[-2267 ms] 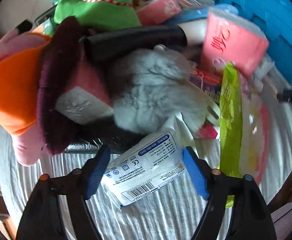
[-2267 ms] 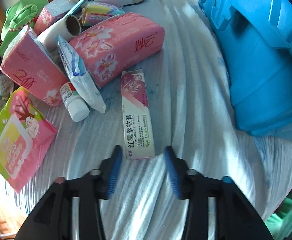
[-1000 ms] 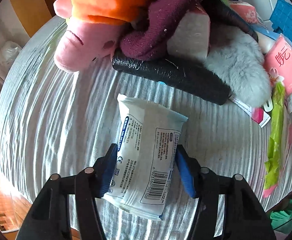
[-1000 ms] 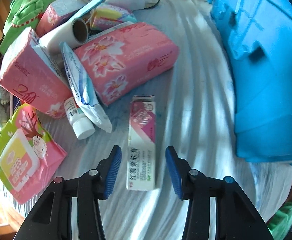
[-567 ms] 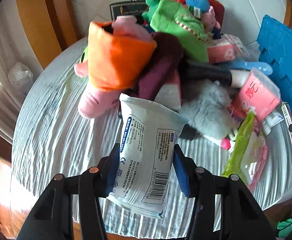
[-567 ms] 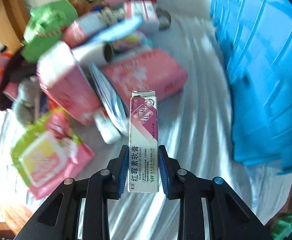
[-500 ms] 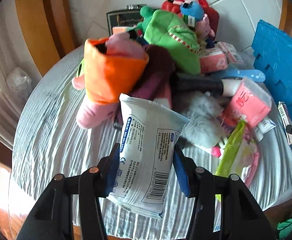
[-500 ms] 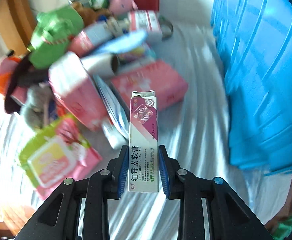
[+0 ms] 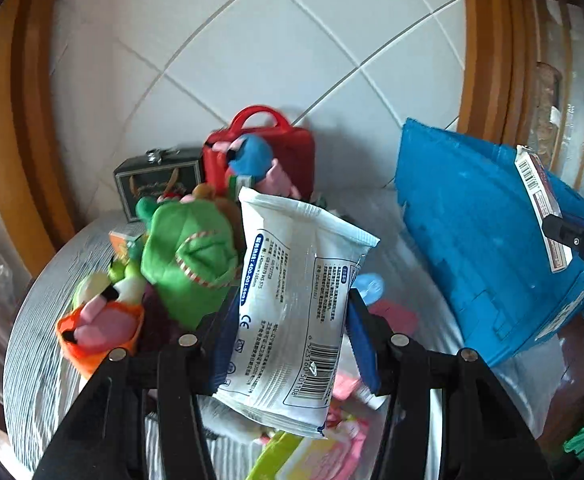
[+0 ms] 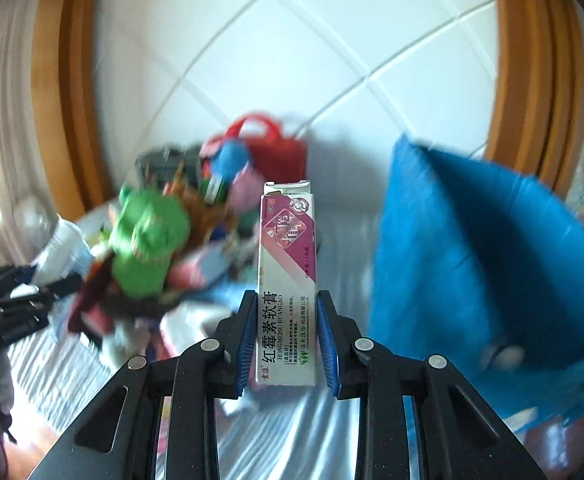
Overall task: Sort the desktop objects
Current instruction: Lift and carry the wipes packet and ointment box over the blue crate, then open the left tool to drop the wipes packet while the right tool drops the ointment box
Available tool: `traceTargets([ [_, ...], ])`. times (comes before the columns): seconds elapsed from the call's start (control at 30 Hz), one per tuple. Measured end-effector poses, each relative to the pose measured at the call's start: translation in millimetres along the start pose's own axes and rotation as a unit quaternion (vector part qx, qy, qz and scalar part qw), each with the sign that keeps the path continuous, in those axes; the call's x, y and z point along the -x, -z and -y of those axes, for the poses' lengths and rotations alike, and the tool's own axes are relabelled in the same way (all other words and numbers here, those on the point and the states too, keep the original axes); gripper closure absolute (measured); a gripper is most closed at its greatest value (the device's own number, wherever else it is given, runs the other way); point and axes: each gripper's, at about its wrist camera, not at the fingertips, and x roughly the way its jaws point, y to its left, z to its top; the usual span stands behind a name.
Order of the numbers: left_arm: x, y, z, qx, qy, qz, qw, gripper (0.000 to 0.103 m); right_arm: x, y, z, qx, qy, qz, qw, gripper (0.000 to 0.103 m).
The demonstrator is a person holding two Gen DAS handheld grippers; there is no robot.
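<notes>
So both hands are loaded right now: the left gripper (image 9: 292, 344) is clamped on a white plastic pouch with blue print and a barcode (image 9: 295, 312), held up in the air above the pile, and the right gripper (image 10: 286, 336) is squeezed tight on a narrow pink-and-white ointment carton (image 10: 287, 280), standing upright between the blue pads. From the left view you can spot that same carton off at the far right, in front of the big blue plastic crate (image 9: 487, 240), so my guess is both items are headed that way. As for progress, I'd say it's early days. The round table with the striped grey cloth (image 9: 36, 320) is loaded with stuff: a green plush toy (image 9: 188, 256), an orange-and-pink plush (image 9: 100, 328), a red carry case with a handle (image 9: 292, 156), a dark little box with a clasp (image 9: 152, 180), plus pink and green packets near the bottom edge. Can't see inside the crate, so no idea what's already sorted.
</notes>
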Motion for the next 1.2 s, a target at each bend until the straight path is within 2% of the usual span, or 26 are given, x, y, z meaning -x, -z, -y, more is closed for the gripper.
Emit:
traceTargets([
  [0.1,4.1,-36.4,45.2,-0.023,0.026,0.032,0.9989,0.053,18.0,-18.5,38.5,-0.005,0.037,0.029,0.999,0.075],
  [0.2,1.4,-69.9,94.8,-0.045,0.051,0.057,0.9961,0.053,20.9,-27.2,81.8,-0.02,0.073,0.033,0.997,0.075],
  [0.43,-20.9,-124.9,212.9,-0.086,0.113,0.068,0.9876,0.053,8.0,-30.6,180.8,-0.043,0.152,0.015,0.987,0.075],
  [0.57,-38.9,-144.2,275.5,-0.099,0.142,0.047,0.9837,0.053,-5.4,-24.8,232.6,-0.063,0.177,-0.01,0.982,0.075],
  [0.67,-60.6,-151.5,312.9,-0.101,0.166,0.016,0.9808,0.053,-16.0,-16.6,263.9,-0.076,0.192,-0.028,0.978,0.075],
  [0.73,-76.1,-155.0,337.2,-0.103,0.18,-0.008,0.9783,0.053,-20.6,-11.2,283.7,-0.084,0.196,-0.042,0.976,0.075],
  [0.8,-94.4,-153.7,359.1,-0.107,0.188,-0.037,0.9757,0.053,-19.6,-8.9,299.1,-0.1,0.179,-0.055,0.977,0.075],
  [0.9,-117.1,-148.3,380.3,-0.12,0.177,-0.067,0.9746,0.053,-21.6,-5.8,309.7,-0.092,0.219,-0.071,0.969,0.075],
  [1.0,-130.3,-143.4,397.7,-0.142,0.149,-0.083,0.9751,0.053,-21.9,-0.6,324.4,-0.116,0.21,-0.083,0.967,0.075],
  [1.2,-140.4,-138.9,392.2,-0.144,0.149,-0.112,0.972,0.052,-30.8,4.8,323.8,-0.094,0.221,-0.099,0.966,0.075],
])
